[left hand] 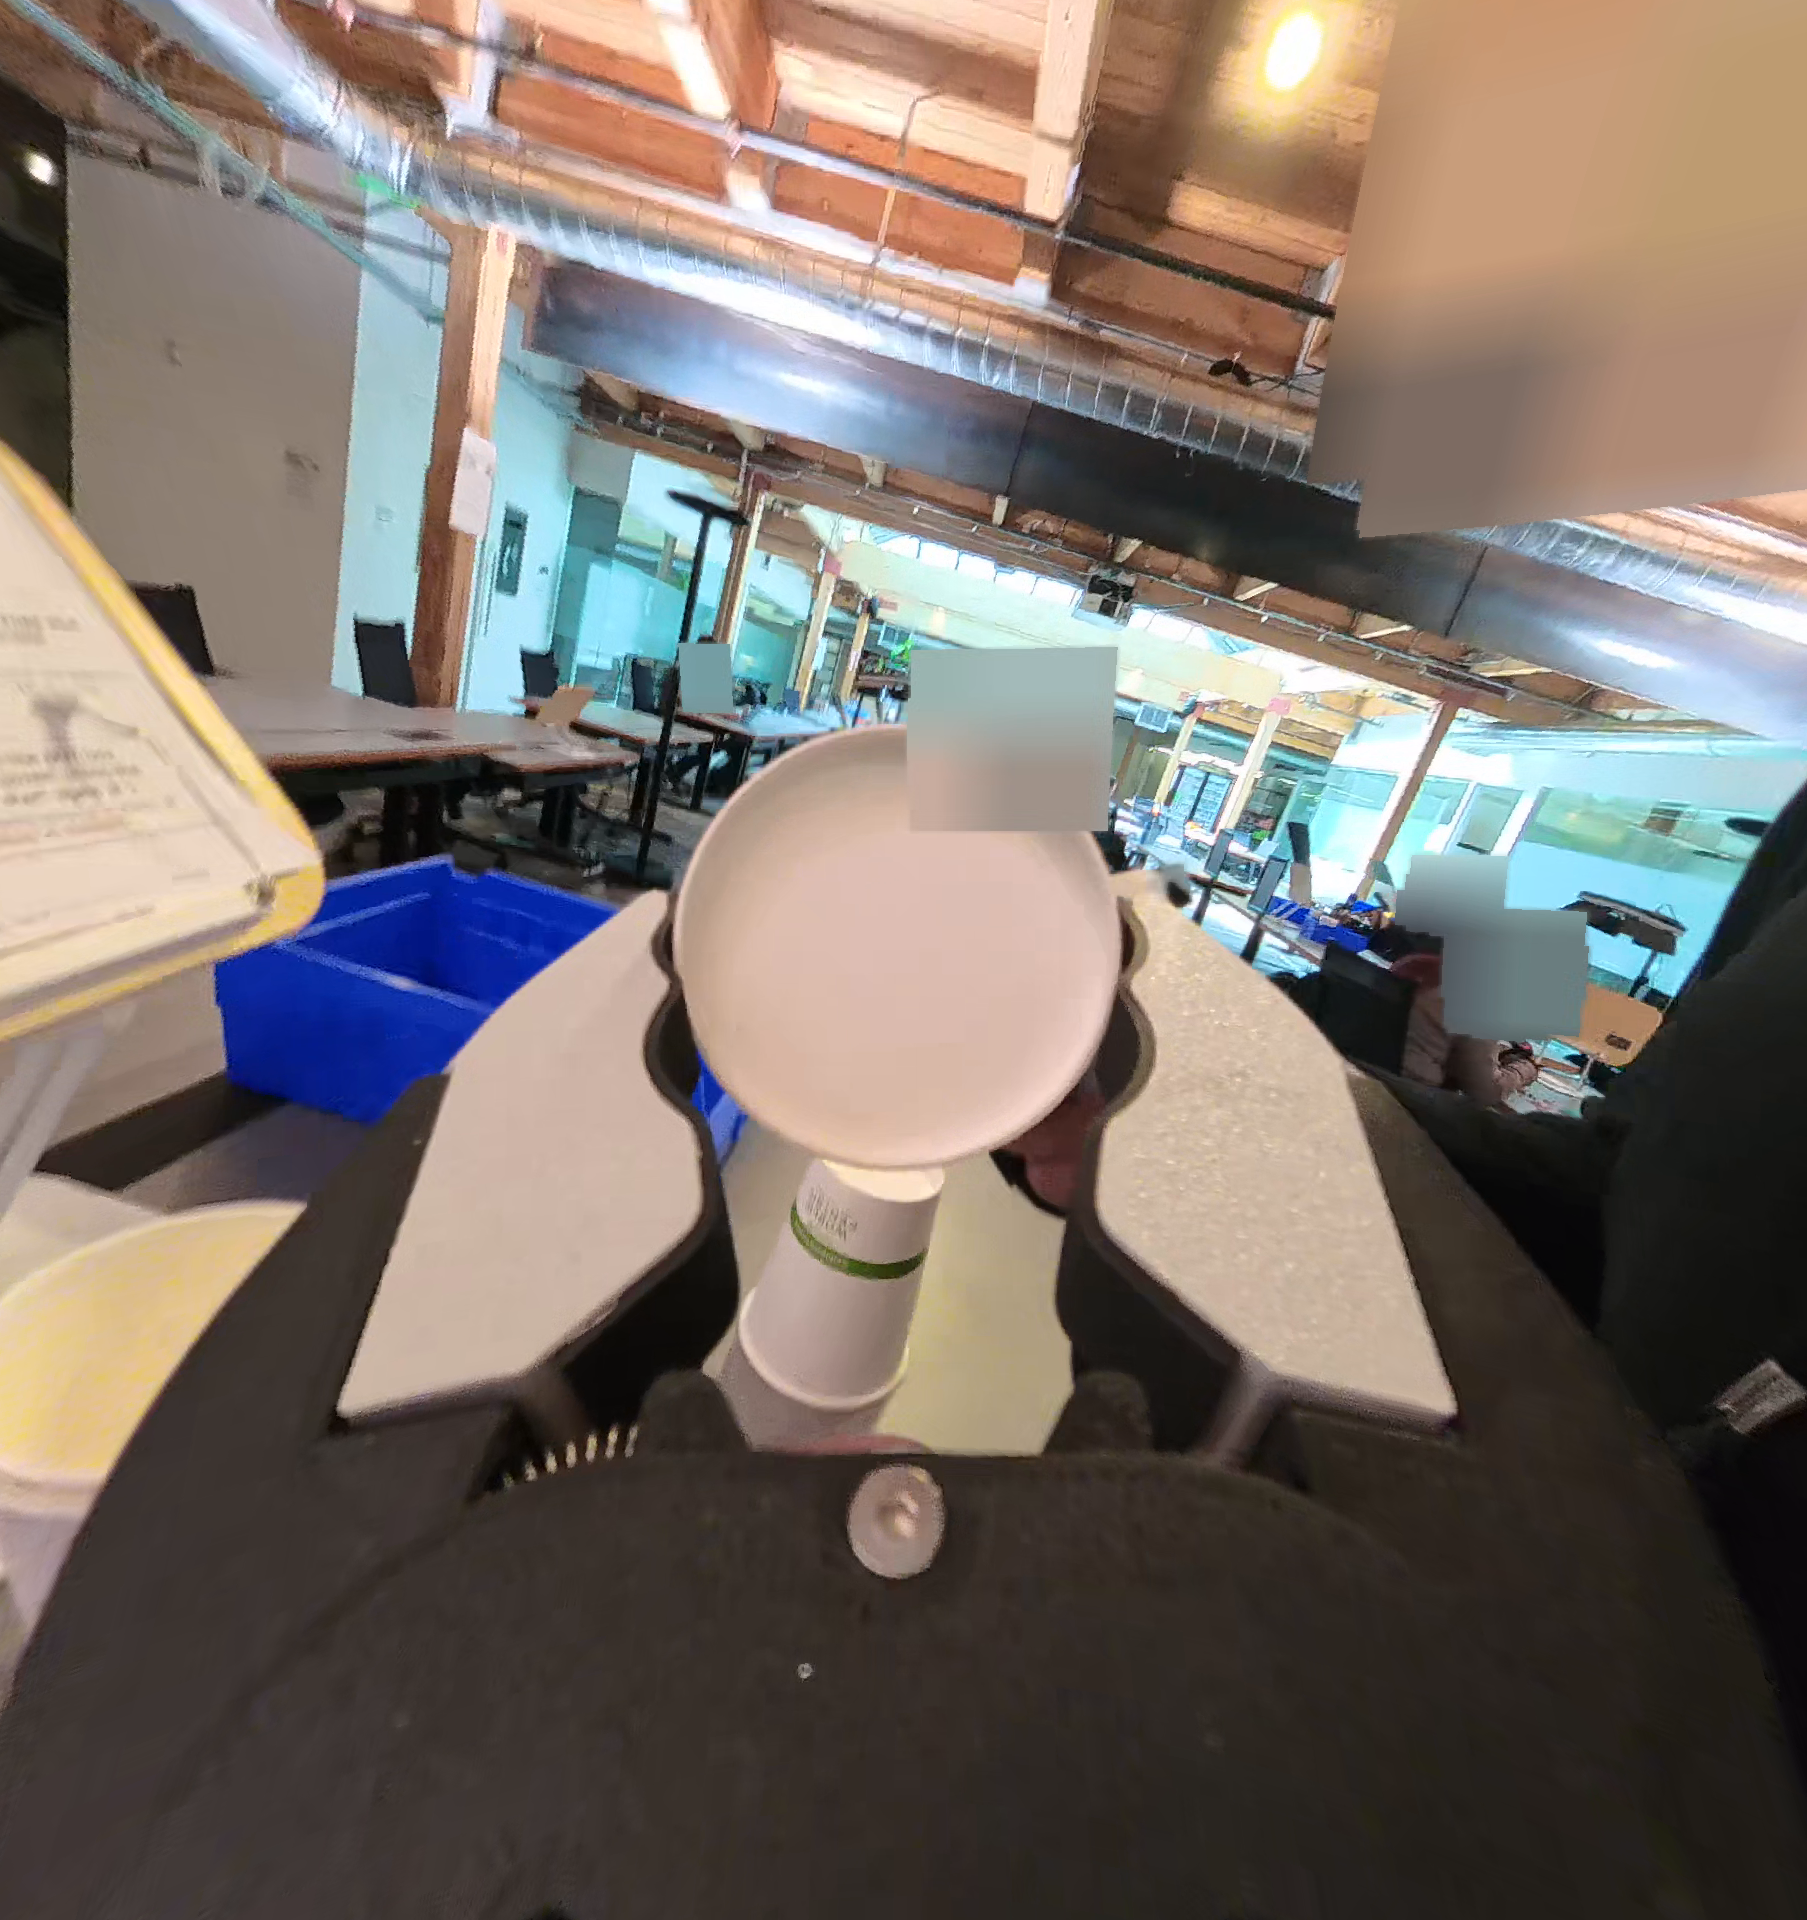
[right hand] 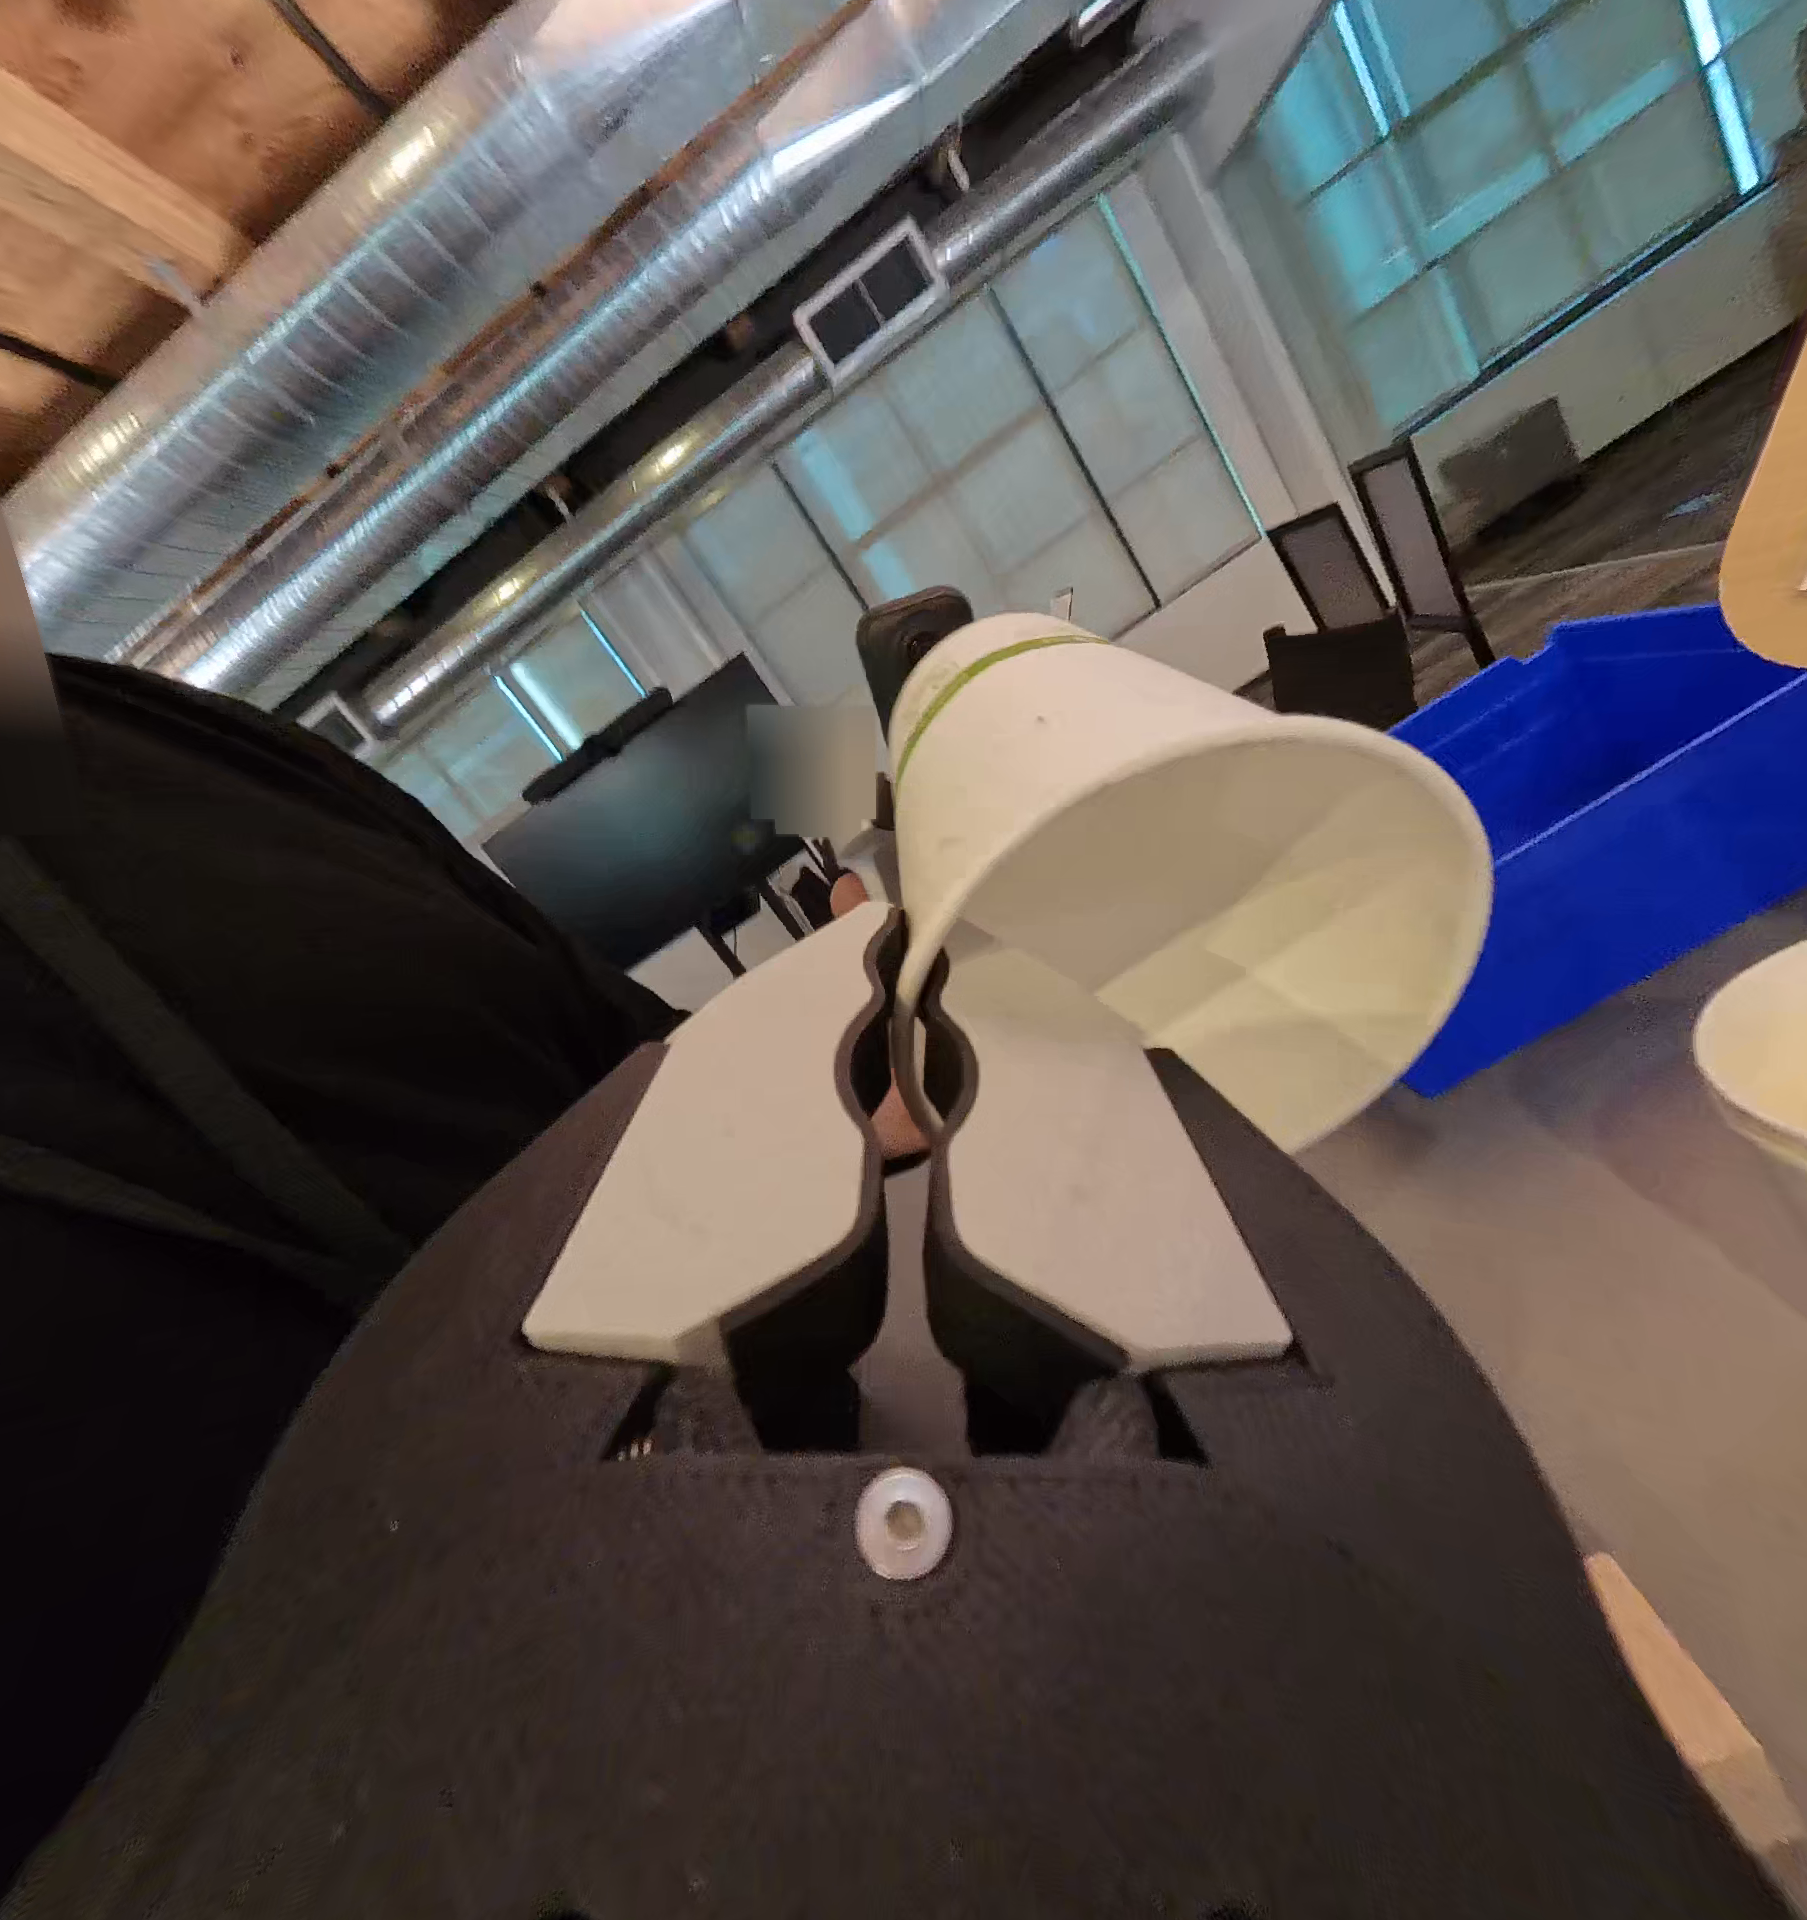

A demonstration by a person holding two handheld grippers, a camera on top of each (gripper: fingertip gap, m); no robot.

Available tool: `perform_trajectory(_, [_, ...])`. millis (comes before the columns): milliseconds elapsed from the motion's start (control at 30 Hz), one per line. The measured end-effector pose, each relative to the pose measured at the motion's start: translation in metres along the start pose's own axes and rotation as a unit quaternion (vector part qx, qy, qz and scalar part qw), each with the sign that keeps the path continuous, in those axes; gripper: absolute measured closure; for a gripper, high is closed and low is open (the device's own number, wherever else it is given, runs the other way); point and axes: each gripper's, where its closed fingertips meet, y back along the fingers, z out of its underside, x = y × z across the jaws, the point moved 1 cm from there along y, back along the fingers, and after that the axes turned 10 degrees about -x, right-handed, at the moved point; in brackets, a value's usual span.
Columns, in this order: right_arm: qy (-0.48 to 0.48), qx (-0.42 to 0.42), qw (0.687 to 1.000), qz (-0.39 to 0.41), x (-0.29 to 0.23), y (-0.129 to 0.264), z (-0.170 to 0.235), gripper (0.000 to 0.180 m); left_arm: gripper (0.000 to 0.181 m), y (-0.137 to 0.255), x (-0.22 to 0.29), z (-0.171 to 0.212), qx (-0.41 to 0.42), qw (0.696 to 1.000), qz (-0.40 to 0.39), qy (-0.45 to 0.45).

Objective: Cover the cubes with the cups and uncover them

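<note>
Currently your left gripper (left hand: 894,997) pinches a white paper cup (left hand: 894,951) across its body, flat base toward the camera, long axis along the fingers. Your right gripper (right hand: 904,992) is pressed onto the rim of a second cup (right hand: 1138,831), mouth tilted down-right, base up-left. A third cup (left hand: 837,1288) stands inverted on the table (left hand: 992,1320). Blue bin (right hand: 1657,810) behind.

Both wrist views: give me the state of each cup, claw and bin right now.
Left claw: shut on a white cup, base toward the camera.
Right claw: shut on the rim of a green-striped cup, tilted, mouth open downward.
Third cup: upright on the table, mouth up.
Blue bin: open, contents not visible.
</note>
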Motion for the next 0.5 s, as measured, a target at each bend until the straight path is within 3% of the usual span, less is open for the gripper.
perform_trajectory(100, [0.046,-0.055,0.997,0.034,0.005,0.003,-0.010,0.180,0.098,0.014,-0.012,0.007,-0.006,0.999,-0.032,0.014])
perform_trajectory(200, [0.118,-0.180,0.970,0.113,0.024,0.008,-0.020,0.180,0.116,0.034,-0.015,0.016,-0.023,0.998,-0.060,0.004])
perform_trajectory(300, [0.189,-0.322,0.904,0.210,0.058,0.012,-0.028,0.179,0.148,0.049,-0.013,0.032,-0.060,0.994,-0.083,-0.021])
perform_trajectory(400, [0.242,-0.458,0.814,0.265,0.093,0.014,-0.029,0.179,0.181,0.059,-0.008,0.048,-0.087,0.992,-0.092,-0.029])
perform_trajectory(500, [0.264,-0.560,0.738,0.269,0.121,0.012,-0.025,0.179,0.181,0.065,-0.006,0.060,-0.110,0.986,-0.115,-0.038])
